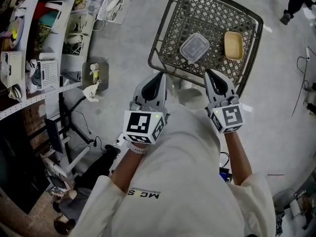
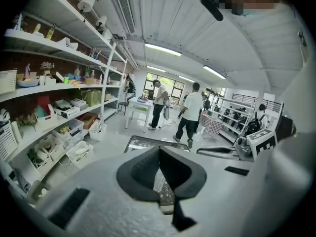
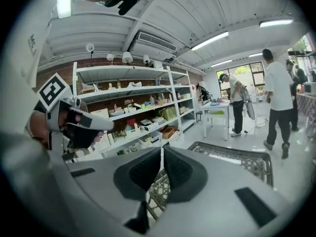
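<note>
Left gripper point(image 1: 160, 76): you hold it out ahead of your chest, nose forward and down; jaws pressed together at the tips; nothing between them
Right gripper point(image 1: 209, 73): level with the left gripper and apart from it, to its right; jaws closed tip to tip; empty
Tips: each nose leans slightly in towards the other gripper
Left marker cube point(image 1: 143, 126): just behind its jaws, over your wrist
Right marker cube point(image 1: 227, 117): just behind its jaws, over your wrist
Left forearm point(image 1: 124, 163): bare; runs back from its cube, angled outward
Right forearm point(image 1: 239, 154): bare; runs almost straight back from its cube
</note>
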`<state>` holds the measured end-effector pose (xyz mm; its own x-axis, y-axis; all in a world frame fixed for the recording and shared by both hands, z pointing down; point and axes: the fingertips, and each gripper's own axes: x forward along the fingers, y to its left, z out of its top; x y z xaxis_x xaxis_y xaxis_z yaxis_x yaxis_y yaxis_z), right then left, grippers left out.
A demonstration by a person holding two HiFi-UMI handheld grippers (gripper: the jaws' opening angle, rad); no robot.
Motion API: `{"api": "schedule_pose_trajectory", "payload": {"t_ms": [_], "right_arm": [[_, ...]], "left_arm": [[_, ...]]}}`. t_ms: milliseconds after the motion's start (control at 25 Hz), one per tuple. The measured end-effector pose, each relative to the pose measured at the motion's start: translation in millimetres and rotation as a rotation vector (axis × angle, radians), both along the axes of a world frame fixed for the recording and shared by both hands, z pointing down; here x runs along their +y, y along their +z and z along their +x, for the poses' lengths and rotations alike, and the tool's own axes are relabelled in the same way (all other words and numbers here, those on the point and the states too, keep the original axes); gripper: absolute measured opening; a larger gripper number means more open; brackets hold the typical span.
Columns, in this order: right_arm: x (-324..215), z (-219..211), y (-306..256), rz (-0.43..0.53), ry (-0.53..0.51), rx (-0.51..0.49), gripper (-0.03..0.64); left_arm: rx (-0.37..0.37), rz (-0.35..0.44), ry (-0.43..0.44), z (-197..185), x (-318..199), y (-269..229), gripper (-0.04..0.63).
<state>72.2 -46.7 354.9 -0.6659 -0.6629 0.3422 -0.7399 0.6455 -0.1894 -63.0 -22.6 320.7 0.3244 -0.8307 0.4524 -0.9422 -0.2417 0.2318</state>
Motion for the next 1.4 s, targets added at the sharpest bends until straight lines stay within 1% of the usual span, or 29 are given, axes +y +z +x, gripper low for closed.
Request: {"api": "schedule_pose_trajectory", "payload": {"t_ms": [240, 320, 560, 640, 720, 800, 960, 1080, 1160, 1280, 1400], "right_arm": [[-4.4, -7.9, 14.6, -0.031, 0.013, 0.007, 0.017], [-6.3, -9.1, 20.0, -0.037, 0.007, 0.032, 0.018], [-14.8, -20.4, 52.5, -0.037, -0.060, 0.112, 0.018], [-14.2, -22.6, 65.2, -0.070, -0.081, 0.122, 0.021], [-13.1, -23.3, 80.5, -0.118, -0.093, 0.121, 0.058], [-16.4, -23.5, 95.7, -0.133, -0.099, 0.141, 0.058], [-22.6, -26.8, 129.3, -0.130, -0.141, 0.216, 0.064], [-20.1, -33.6, 161.0, -0.113, -0.209, 0.294, 0.083], [-18.5, -36.5, 186.5, -0.117, -0.251, 0.337, 0.083], [-18.7, -32.6, 220.7, -0.137, -0.292, 0.411, 0.087], [-20.2, -27.5, 244.4, -0.120, -0.340, 0.496, 0.095]], "left_arm": [[0.012, -0.021, 0.011, 1.2, -5.5, 10.9, 0.021], [0.023, -0.034, 0.016, 2.9, -9.0, 14.0, 0.021], [0.028, -0.074, 0.014, 1.6, -18.5, 41.4, 0.021], [0.032, -0.095, 0.012, 2.3, -17.8, 49.7, 0.021], [0.031, -0.116, 0.008, 1.6, -17.0, 57.5, 0.021], [0.028, -0.133, 0.007, 0.2, -19.6, 66.3, 0.021], [0.032, -0.170, 0.007, -0.1, -23.0, 89.0, 0.021], [0.036, -0.199, 0.011, 0.1, -22.6, 110.2, 0.021], [0.036, -0.215, 0.007, -0.2, -22.2, 124.9, 0.021], [0.041, -0.247, -0.004, 1.4, -18.0, 145.1, 0.021], [0.052, -0.265, -0.009, 3.6, -13.1, 162.0, 0.021]]}}
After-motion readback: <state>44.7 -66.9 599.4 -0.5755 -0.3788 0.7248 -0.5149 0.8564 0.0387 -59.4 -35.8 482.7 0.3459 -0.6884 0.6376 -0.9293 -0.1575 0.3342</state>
